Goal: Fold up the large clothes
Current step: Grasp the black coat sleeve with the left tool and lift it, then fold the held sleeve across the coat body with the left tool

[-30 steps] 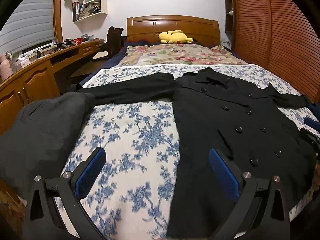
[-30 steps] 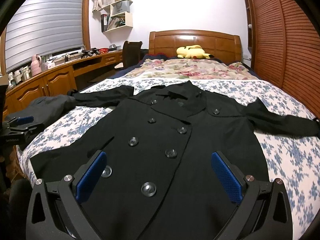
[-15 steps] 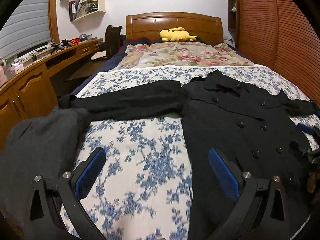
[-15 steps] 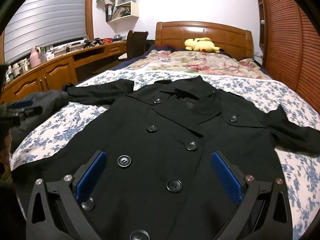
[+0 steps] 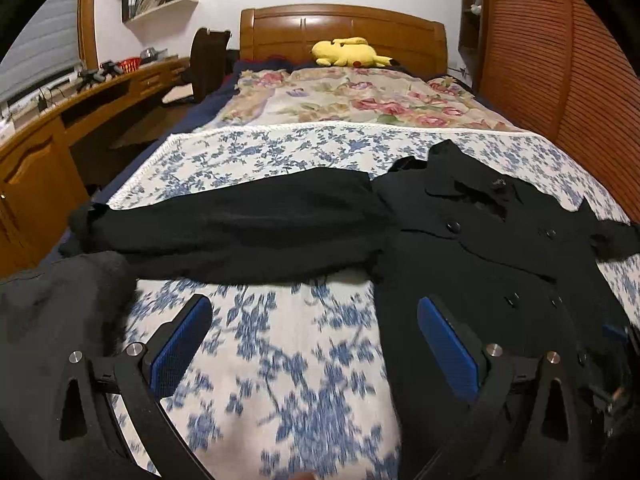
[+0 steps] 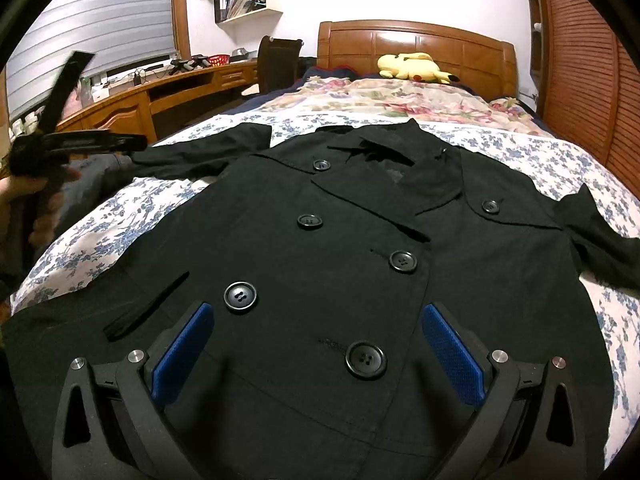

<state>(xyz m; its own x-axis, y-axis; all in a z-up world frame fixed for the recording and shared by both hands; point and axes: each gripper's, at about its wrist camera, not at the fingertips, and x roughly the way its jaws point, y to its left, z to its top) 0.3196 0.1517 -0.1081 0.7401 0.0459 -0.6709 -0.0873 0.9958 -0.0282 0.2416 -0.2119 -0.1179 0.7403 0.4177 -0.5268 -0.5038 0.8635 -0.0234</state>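
Note:
A black double-breasted coat (image 6: 340, 248) lies face up on the bed, collar toward the headboard, both sleeves spread out. My right gripper (image 6: 318, 344) is open and empty, low over the coat's front between its buttons. My left gripper (image 5: 314, 340) is open and empty over the blue-flowered bedspread (image 5: 280, 344), just short of the coat's left sleeve (image 5: 240, 228). The coat body (image 5: 480, 264) lies to its right. The left gripper also shows at the left edge of the right wrist view (image 6: 76, 144), held in a hand.
A dark grey garment (image 5: 52, 320) lies at the bed's left edge. A yellow plush toy (image 5: 348, 52) sits by the wooden headboard (image 5: 340, 24). A wooden desk (image 5: 60, 120) and a chair (image 5: 210, 60) stand left, slatted wardrobe doors (image 5: 560, 60) right.
Both grippers have moved forward and lower toward the coat. The left one has closed in on the left sleeve; the right one is nearer the coat's buttons. Both stay open.

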